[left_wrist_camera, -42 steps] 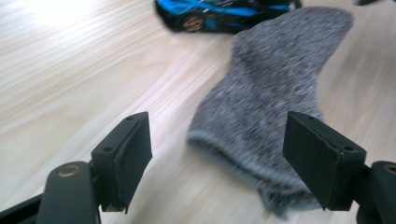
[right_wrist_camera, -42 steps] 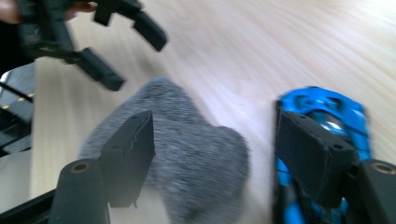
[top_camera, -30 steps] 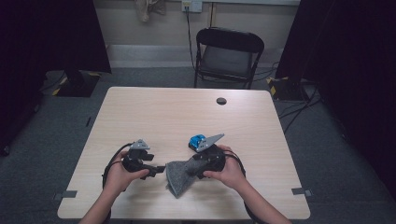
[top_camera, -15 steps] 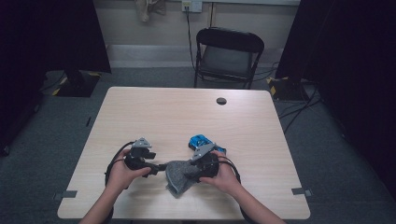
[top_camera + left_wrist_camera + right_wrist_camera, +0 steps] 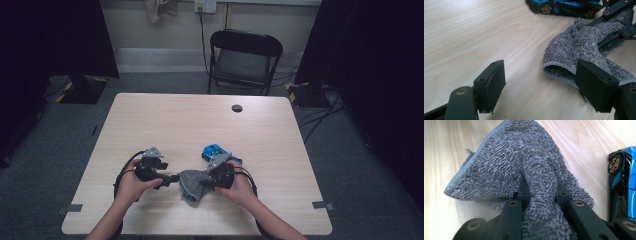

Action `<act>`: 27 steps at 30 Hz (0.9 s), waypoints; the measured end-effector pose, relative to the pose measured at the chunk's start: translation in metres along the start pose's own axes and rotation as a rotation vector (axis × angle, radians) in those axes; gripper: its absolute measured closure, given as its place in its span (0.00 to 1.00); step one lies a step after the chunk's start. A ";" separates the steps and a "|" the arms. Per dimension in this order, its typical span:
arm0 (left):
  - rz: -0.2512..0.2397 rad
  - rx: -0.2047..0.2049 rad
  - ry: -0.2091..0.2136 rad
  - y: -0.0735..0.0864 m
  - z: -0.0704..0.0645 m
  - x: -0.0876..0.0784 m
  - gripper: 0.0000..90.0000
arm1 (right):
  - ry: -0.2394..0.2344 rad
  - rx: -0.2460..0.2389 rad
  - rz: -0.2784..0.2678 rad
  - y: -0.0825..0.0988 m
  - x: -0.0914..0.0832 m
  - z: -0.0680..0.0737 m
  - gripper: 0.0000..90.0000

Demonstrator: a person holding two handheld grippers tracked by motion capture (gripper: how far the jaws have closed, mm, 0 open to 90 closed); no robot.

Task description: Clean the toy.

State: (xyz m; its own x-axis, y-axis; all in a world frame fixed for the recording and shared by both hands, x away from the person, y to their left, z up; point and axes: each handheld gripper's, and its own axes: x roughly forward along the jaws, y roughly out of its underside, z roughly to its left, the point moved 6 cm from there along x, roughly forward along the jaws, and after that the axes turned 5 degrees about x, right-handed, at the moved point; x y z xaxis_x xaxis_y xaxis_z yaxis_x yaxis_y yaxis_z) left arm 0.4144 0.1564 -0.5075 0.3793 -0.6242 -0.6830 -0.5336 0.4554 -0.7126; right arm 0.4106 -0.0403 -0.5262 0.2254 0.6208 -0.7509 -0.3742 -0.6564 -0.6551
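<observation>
A grey terry cloth (image 5: 191, 185) lies crumpled near the front edge of the wooden table (image 5: 200, 125), between my two grippers. My right gripper (image 5: 204, 182) has just been closing and now pinches a raised fold of the cloth (image 5: 499, 162) between its jaws (image 5: 540, 182). My left gripper (image 5: 175, 178) stands open at the cloth's left side. In the left gripper view its jaws (image 5: 541, 68) are wide apart, and the hemmed edge of the cloth (image 5: 579, 47) lies by the right pad, not gripped. A blue toy car (image 5: 215, 151) sits just behind the cloth.
The toy car (image 5: 624, 182) lies close to the right gripper's right side, and the car (image 5: 564, 5) is beyond the cloth in the left gripper view. A small dark round object (image 5: 237, 108) rests near the table's far edge. A black folding chair (image 5: 245, 60) stands behind the table.
The right gripper's jaws have shut on a fold of the cloth, bunching it into a smaller heap. The left gripper has stayed put and open.
</observation>
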 end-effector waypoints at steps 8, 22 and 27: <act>-0.039 -0.010 0.006 -0.015 0.001 -0.004 0.26 | -0.007 -0.011 -0.012 -0.009 -0.024 -0.002 0.82; -0.032 0.054 0.028 -0.057 -0.014 0.029 0.23 | 0.055 0.040 -0.054 0.014 -0.098 -0.037 0.82; -0.047 0.071 0.041 -0.075 -0.022 0.047 0.23 | 0.064 0.063 -0.047 0.034 -0.112 -0.043 0.82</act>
State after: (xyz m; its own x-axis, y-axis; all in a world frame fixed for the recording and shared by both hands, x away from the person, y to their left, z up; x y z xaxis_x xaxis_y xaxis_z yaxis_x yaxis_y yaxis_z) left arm 0.4558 0.0786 -0.4824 0.3706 -0.6711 -0.6421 -0.4605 0.4676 -0.7545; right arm 0.4110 -0.1502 -0.4677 0.3003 0.6200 -0.7249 -0.4172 -0.5980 -0.6843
